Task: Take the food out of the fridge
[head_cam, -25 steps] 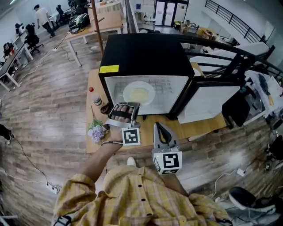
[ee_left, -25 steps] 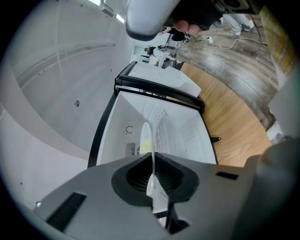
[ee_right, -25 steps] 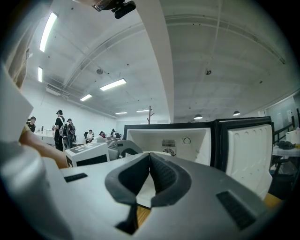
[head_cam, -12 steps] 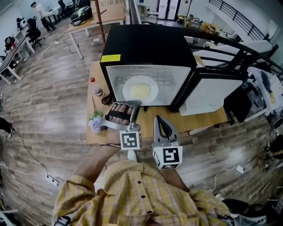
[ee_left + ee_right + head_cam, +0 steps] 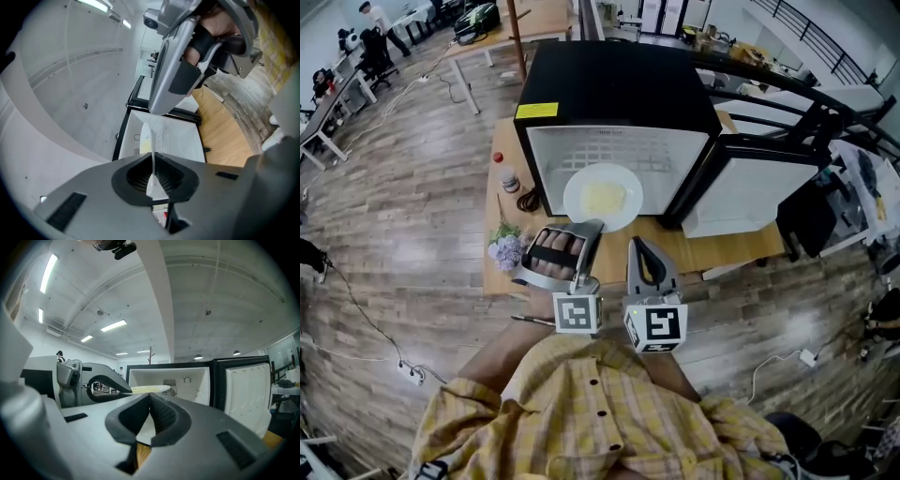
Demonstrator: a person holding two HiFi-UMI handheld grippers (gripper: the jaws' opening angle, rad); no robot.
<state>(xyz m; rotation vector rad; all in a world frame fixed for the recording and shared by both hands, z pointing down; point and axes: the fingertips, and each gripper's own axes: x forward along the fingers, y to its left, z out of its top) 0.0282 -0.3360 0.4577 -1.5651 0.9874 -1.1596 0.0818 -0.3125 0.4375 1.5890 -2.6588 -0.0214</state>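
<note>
1. Because its jaws are clamped on the thin white rim of the plate (image 5: 577,208), the left hand-held gripper (image 5: 153,174) carries the food (image 5: 605,197) by the dish and never touches the food itself.
2. The plate reaches straight ahead of that hand-held gripper, roughly flat, at the open mouth of the fridge (image 5: 619,94). Whether it has fully cleared the opening I cannot tell. Holding it level likely keeps the pale yellow food from sliding off.
3. The fridge door (image 5: 741,211) stands swung wide, ahead and to the right of both hand-held grippers, so the way out looks unobstructed.
4. The right hand-held gripper (image 5: 149,411) has its jaws together on nothing. It waits just right of the left one, short of the fridge, seemingly kept clear of the plate.
5. A red-capped bottle (image 5: 508,178) and a bunch of flowers (image 5: 506,251) sit on the surface (image 5: 712,253) left of the left hand-held gripper, so the bare stretch to the right seems the safer landing spot.
</note>
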